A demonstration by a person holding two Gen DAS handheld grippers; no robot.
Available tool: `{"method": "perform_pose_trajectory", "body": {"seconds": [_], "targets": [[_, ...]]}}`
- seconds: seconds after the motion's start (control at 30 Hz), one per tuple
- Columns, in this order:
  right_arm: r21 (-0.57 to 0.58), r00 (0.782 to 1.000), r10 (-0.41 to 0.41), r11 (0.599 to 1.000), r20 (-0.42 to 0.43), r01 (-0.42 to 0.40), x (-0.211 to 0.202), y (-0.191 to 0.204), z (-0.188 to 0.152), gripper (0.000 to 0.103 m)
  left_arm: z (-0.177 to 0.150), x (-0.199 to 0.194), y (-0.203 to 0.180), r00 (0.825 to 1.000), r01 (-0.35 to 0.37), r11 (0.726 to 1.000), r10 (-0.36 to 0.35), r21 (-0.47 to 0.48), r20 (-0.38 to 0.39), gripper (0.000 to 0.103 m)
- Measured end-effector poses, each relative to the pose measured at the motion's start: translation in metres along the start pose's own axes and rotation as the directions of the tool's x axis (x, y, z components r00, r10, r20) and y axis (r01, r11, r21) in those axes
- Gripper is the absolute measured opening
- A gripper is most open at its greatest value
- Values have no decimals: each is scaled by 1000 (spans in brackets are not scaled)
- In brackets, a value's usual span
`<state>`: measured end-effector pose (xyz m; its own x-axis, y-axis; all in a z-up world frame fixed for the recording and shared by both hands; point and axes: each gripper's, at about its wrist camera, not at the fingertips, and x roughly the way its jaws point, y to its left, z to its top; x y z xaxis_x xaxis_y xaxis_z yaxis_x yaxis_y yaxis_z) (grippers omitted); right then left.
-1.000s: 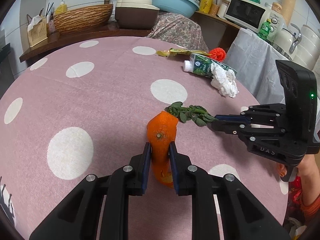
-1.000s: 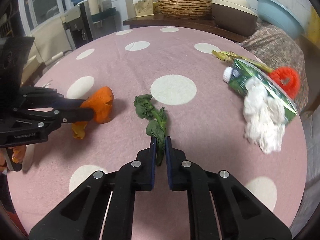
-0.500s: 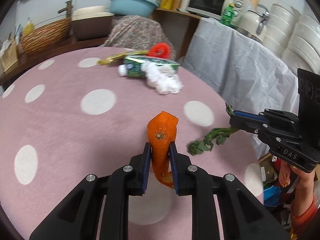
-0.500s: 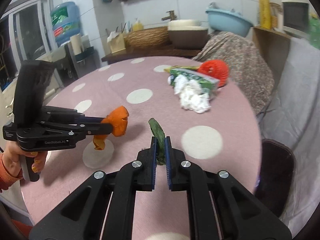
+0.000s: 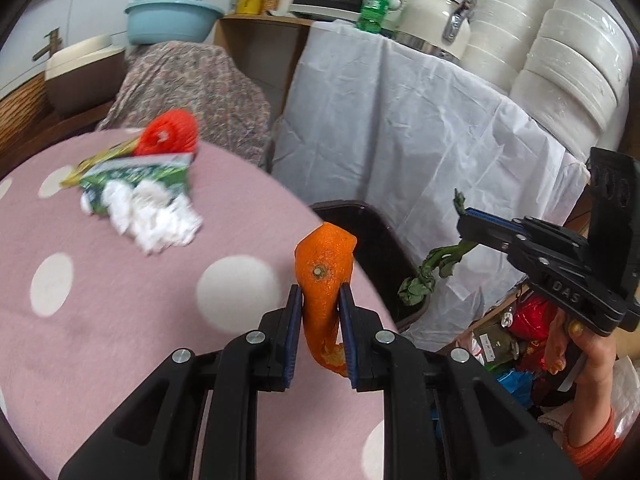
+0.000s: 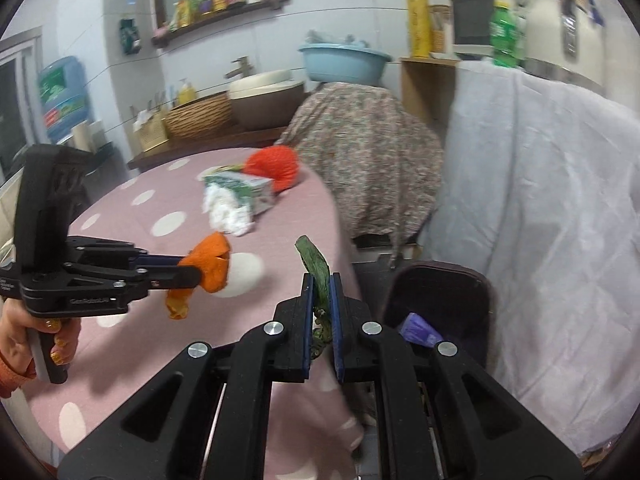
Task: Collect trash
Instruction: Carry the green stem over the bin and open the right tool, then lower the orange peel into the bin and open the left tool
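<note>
My left gripper (image 5: 320, 300) is shut on an orange peel (image 5: 324, 264) and holds it in the air over the table's right edge; it also shows in the right wrist view (image 6: 208, 264). My right gripper (image 6: 320, 284) is shut on a limp green vegetable stalk (image 6: 316, 264), which hangs from it above the dark trash bin (image 5: 368, 236) in the left wrist view (image 5: 428, 272). The bin (image 6: 440, 296) stands on the floor beside the table and holds a purple scrap (image 6: 420, 330).
On the pink polka-dot table (image 5: 120, 300) lie a white crumpled tissue (image 5: 156, 216), a green carton (image 5: 136, 176), a red mesh ball (image 5: 170, 134) and a yellow wrapper (image 5: 100, 160). A white-draped counter (image 5: 420, 140) stands behind the bin.
Both grippers have swung right, off the table's middle toward the bin, each still holding its piece. The stalk now hangs over the bin.
</note>
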<state>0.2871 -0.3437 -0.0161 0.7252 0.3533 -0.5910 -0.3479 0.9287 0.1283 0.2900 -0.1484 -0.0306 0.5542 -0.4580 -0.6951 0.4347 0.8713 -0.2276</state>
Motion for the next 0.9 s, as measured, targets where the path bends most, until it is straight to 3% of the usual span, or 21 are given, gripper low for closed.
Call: {"method": "perform_pose_trajectory", "body": {"seconds": [0.33, 0.77, 0.83, 0.87, 0.9], "targets": [[162, 983, -132, 975, -124, 151, 60, -105, -35, 9, 33, 57, -45, 996, 50, 998, -48, 40, -69, 19], [336, 959, -112, 921, -259, 199, 145, -160, -105, 12, 47, 138, -80, 983, 30, 997, -16, 74, -185, 19], [353, 956, -121, 911, -268, 215, 150, -163, -108, 33, 48, 147, -83, 979, 23, 997, -7, 78, -202, 19], [356, 955, -138, 906, -262, 229, 149, -164, -111, 58, 48, 153, -84, 978, 19, 997, -2, 78, -211, 19], [356, 957, -151, 905, -247, 234, 145, -162, -112, 69, 48, 157, -85, 976, 16, 997, 1, 77, -218, 19]]}}
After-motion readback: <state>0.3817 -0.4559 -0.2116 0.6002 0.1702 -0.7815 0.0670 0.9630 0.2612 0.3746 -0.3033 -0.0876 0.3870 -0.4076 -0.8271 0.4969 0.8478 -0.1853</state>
